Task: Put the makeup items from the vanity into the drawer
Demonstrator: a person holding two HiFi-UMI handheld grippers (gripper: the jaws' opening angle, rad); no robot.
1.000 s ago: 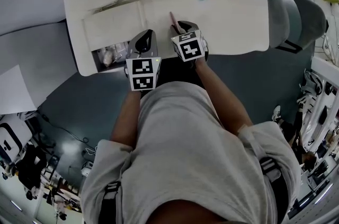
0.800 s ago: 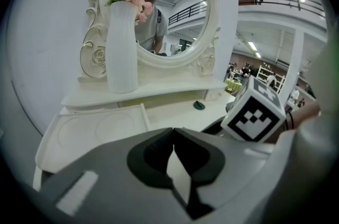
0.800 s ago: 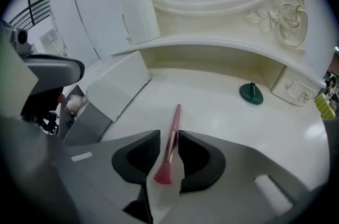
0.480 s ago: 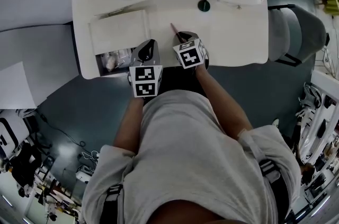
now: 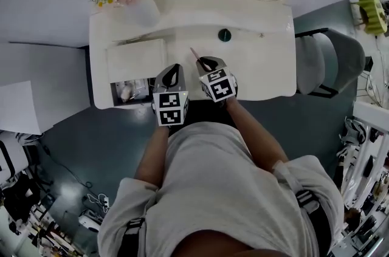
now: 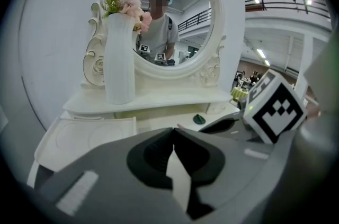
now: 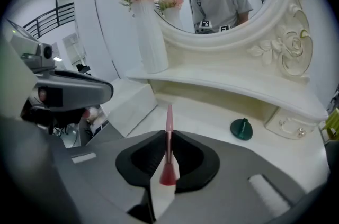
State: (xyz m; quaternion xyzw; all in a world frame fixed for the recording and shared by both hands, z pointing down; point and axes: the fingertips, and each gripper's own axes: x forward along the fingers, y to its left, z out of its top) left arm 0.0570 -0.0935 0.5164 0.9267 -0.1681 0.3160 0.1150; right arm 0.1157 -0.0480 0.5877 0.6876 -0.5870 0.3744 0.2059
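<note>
Slippage is our worry: the right gripper [image 7: 168,137], whose jaws have just been closing, pinches a slim pink pencil [image 7: 169,118] by its thin shaft, so swinging it left toward the open drawer [image 5: 142,88] could tip it out. Our left gripper [image 6: 174,133] is pressed together, empty. We see a white vanity top [image 5: 261,64] with a green cap [image 5: 224,35] at its far side, a grey floor and a chair [image 5: 331,58] to the right.

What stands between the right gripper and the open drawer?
In the head view, the left gripper, shut, stands between the open drawer and the right gripper, whose jaws have just closed on a pink pencil.
</note>
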